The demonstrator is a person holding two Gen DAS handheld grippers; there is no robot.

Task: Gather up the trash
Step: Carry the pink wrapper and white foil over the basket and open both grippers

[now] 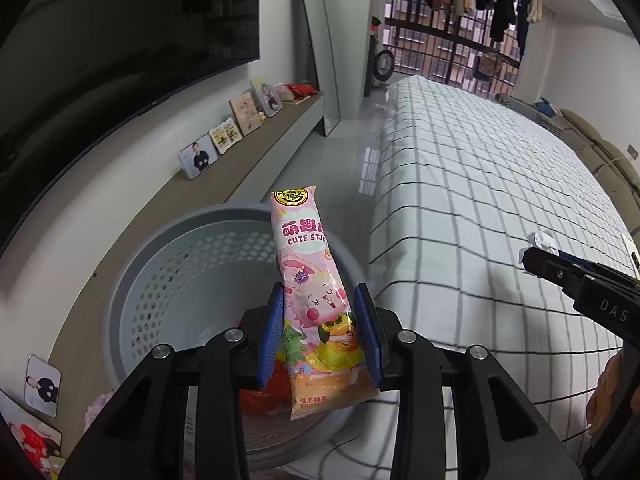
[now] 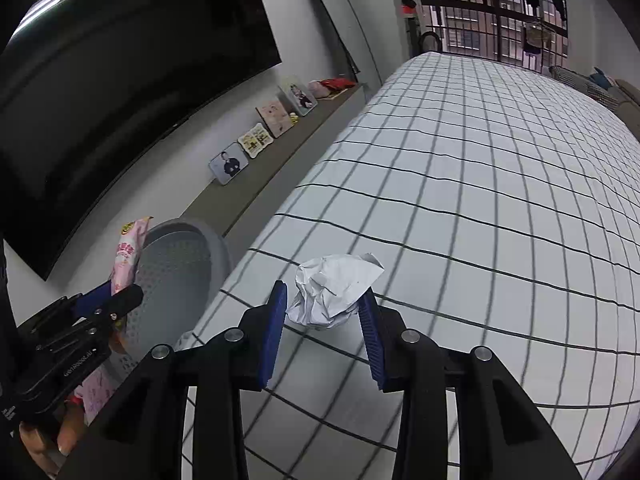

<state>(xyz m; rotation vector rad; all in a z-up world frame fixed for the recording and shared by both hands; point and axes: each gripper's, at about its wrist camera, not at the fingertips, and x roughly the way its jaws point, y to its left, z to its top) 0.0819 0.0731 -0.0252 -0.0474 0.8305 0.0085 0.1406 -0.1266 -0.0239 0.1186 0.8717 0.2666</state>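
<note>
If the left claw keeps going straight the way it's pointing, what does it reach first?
Probably the grey perforated basket: the left claw, gripping the pink snack wrapper, points down into its open mouth, so the wrapper's tip would likely meet the basket's inside first. Depth is uncertain.

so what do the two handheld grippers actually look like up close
Both are alike: the left gripper and the right gripper have black plastic linkage arms with silver round pivot bolts and two flat blue ribbed pads as fingers. Seen from the side, the right gripper's black body bears pale "DAS" lettering, and the left one's a small line of pale print. No cables or sleeves show.
</note>
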